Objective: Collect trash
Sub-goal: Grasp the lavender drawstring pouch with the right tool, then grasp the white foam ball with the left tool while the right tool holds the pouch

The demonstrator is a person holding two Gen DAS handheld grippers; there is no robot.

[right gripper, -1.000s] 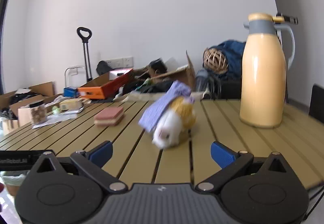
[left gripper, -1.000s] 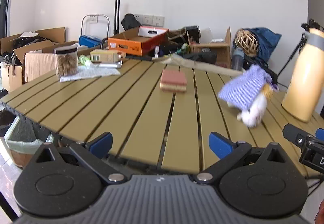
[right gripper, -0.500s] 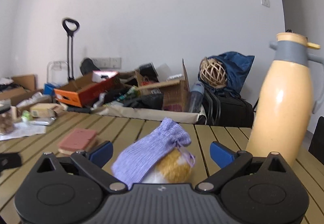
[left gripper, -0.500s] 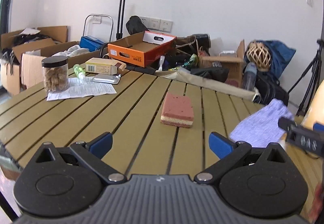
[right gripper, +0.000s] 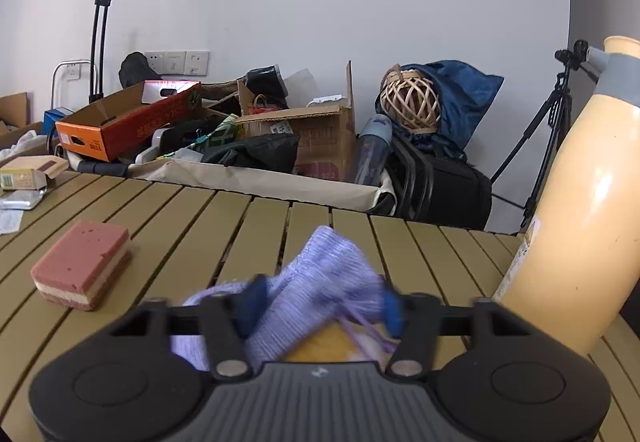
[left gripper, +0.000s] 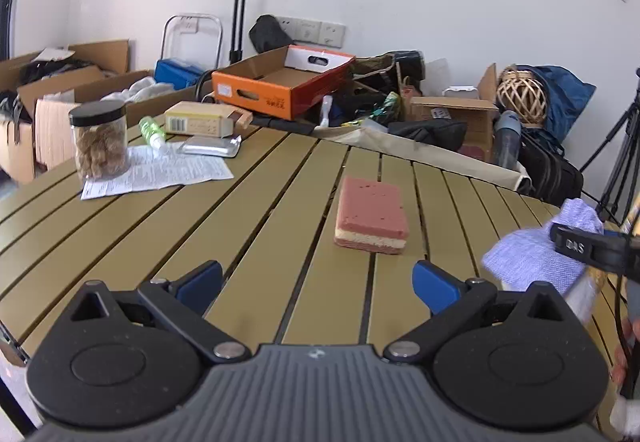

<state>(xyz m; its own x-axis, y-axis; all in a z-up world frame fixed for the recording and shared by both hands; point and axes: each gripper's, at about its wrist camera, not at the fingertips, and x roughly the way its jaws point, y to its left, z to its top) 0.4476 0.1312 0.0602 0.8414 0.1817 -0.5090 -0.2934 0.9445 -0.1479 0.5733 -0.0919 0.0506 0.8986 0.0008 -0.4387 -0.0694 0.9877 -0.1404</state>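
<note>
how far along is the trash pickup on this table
Nothing looks collected yet. In hand: the right gripper has just been closing its jaws around the purple cloth bundle; whether the grip is firm is unclear. The left gripper is open and holds nothing. Left on the table: sponge, paper sheet, foil pack, small carton.

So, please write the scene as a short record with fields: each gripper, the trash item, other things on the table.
left gripper: open, nothing between the fingers
right gripper: jaws have just been closing around the purple cloth bundle
sponge: lies flat on the table, untouched
yellow flask: stands right of the bundle
jar: stands on a paper sheet
</note>
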